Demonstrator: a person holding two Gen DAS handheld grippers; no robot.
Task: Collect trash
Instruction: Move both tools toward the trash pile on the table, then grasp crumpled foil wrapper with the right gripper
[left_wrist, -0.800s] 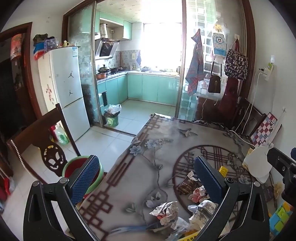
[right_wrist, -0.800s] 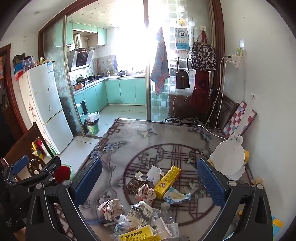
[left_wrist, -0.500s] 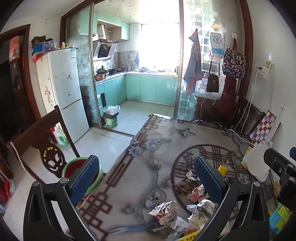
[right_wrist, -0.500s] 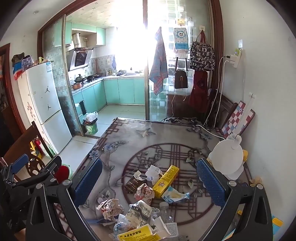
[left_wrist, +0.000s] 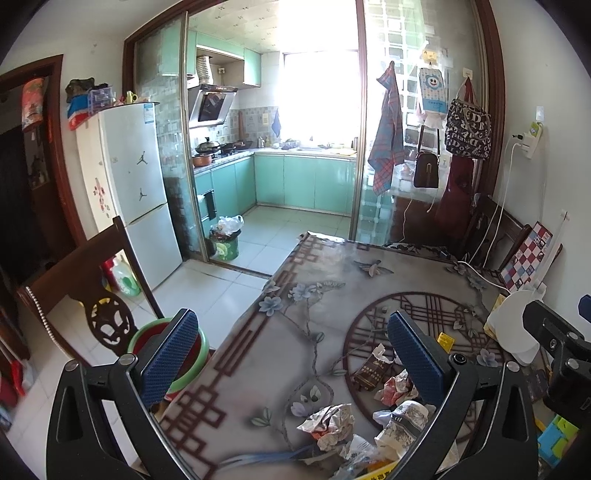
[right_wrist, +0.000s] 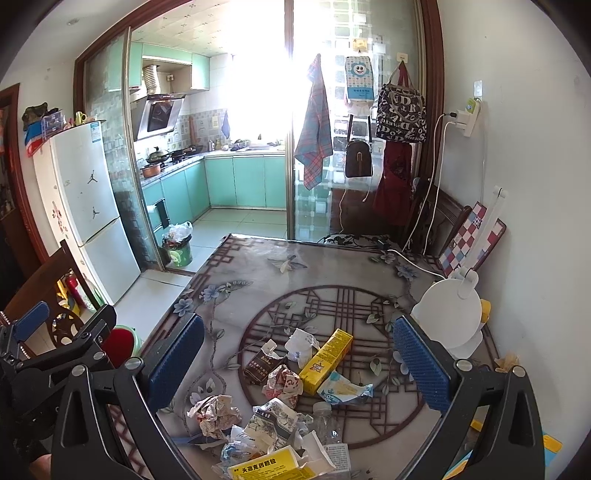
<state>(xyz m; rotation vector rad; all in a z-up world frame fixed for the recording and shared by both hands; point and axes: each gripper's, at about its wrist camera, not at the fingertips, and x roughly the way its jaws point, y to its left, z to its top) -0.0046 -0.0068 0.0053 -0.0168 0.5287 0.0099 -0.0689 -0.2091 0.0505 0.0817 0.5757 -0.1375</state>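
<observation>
Both hand-held grippers wide apart, holding nothing, above the littered surface.

My right hand-held gripper frames the trash at lower centre: a yellow box, crumpled paper, a clear bottle. My left hand-held gripper sits over the surface, red bin at lower left.

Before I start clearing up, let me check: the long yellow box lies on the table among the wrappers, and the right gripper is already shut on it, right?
Not quite. The yellow box does lie on the table among the wrappers, but the right gripper is open, its fingers standing wide apart above the litter and holding nothing. The right wrist view shows this.
</observation>
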